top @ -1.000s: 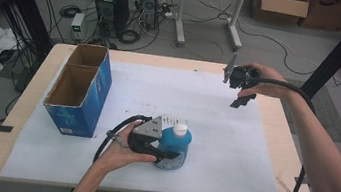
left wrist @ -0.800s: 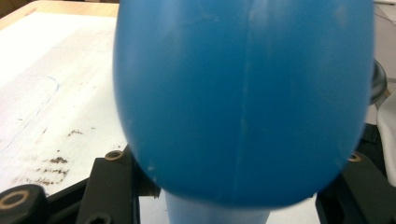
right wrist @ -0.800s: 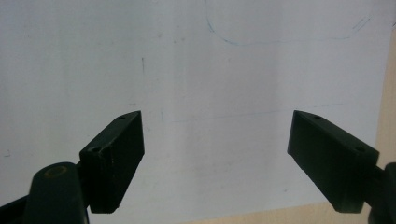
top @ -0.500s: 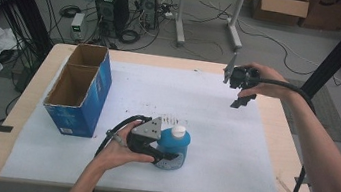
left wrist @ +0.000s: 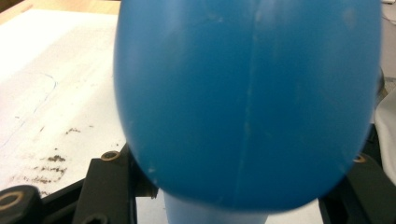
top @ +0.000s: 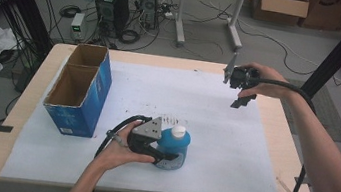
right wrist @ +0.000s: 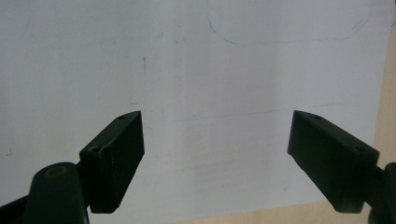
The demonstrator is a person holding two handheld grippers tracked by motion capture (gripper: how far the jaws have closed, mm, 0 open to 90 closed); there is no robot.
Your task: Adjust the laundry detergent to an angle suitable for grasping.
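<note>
A blue plastic bottle [top: 175, 148] with a white cap [top: 178, 131] stands on the white paper near the table's front middle. My left gripper [top: 166, 154] reaches in from the left and holds the bottle's body between its jaws. In the left gripper view the bottle [left wrist: 243, 102] sits close between my left gripper's [left wrist: 236, 189] black jaws, which touch it on both sides. These jaws have just been opening a little, with the bottle still between them. My right gripper [top: 235, 85] hangs above the far right of the paper, open. Nothing lies between my right gripper's [right wrist: 217, 158] jaws.
A tall blue cardboard box [top: 80, 89] with its top open stands at the left of the table [top: 296, 159]. White paper [top: 179, 92] with dark smudges covers most of the top. Cables trail from both grippers, and computers, cables and boxes sit on the floor beyond.
</note>
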